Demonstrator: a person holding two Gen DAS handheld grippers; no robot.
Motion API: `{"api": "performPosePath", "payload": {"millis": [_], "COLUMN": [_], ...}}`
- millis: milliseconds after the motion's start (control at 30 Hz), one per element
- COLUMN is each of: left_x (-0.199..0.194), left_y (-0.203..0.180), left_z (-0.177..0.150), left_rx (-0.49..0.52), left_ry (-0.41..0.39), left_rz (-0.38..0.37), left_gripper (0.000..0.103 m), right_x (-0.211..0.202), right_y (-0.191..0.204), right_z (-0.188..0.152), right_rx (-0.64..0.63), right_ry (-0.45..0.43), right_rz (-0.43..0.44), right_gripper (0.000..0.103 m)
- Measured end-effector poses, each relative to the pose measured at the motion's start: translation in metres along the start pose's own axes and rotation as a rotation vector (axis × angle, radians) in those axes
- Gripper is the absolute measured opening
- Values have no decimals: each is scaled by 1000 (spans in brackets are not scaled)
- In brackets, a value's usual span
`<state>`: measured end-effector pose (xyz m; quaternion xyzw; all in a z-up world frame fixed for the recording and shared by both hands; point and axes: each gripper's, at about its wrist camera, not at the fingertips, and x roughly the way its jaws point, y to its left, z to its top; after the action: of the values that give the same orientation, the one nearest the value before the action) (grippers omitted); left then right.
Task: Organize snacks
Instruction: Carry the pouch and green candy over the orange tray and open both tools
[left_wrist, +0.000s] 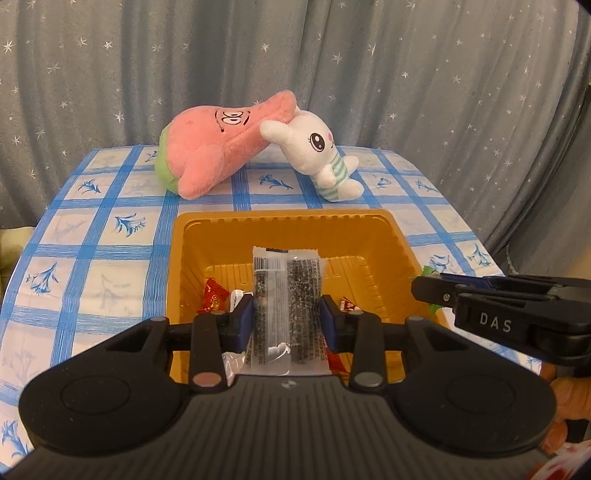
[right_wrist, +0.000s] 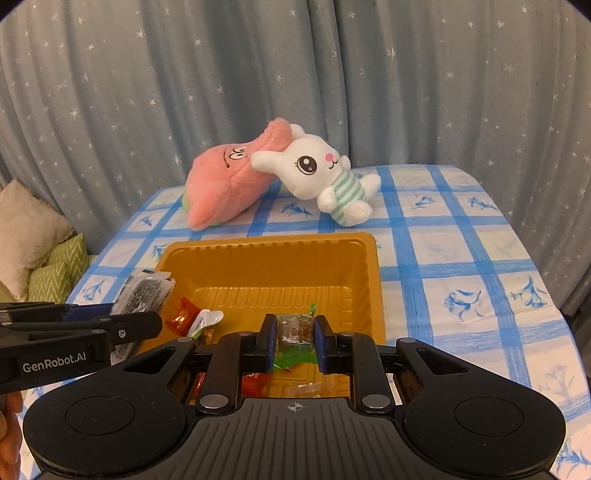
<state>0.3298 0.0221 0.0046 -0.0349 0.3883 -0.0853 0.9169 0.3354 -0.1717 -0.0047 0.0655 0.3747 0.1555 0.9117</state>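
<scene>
While both grippers hang over the near end of the mustard-yellow ribbed plastic tray (left_wrist: 192, 258), each one carries a snack. Left of the tray, the worktop (left_wrist: 92, 236) shows its blue-and-white checked cloth. The left gripper (left_wrist: 287, 319) has its fingers narrowed onto a long clear packet with a dark seeded bar inside (left_wrist: 286, 291) — the packet stands upright between the blue pads, over the tray's near-left part. Below it, on the tray floor, lie small wrapped sweets (left_wrist: 214, 297), red and gold. Beyond the tray's far rim, a pink star-shaped plush toy (left_wrist: 221, 147) lies on its side, and a white plush rabbit in a green-striped shirt (left_wrist: 317, 155) leans against it just to the right. Over the tray's near-right part, the right gripper (right_wrist: 294, 341) has its fingers pressed close together on a small snack in a clear and green wrapper (right_wrist: 295, 332). More wrapped sweets lie beneath it. Behind everything hangs a grey-blue curtain with white stars (left_wrist: 406, 74).
</scene>
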Motion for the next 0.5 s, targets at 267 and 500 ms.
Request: {"api": "performPosePath", "payload": {"millis": [267, 500], "left_x": [15, 26], "left_y": [7, 6], "left_z": [3, 5], "left_rx": [2, 0], "left_ry": [11, 15], "left_rz": [-1, -11], "left_gripper": [34, 35], "right_x": [14, 20], "right_y": [-3, -5], "right_z": [2, 1], "right_rx": [8, 18], "right_ry": [17, 23], "right_rz": [-6, -10], "right_gripper": [21, 21]}}
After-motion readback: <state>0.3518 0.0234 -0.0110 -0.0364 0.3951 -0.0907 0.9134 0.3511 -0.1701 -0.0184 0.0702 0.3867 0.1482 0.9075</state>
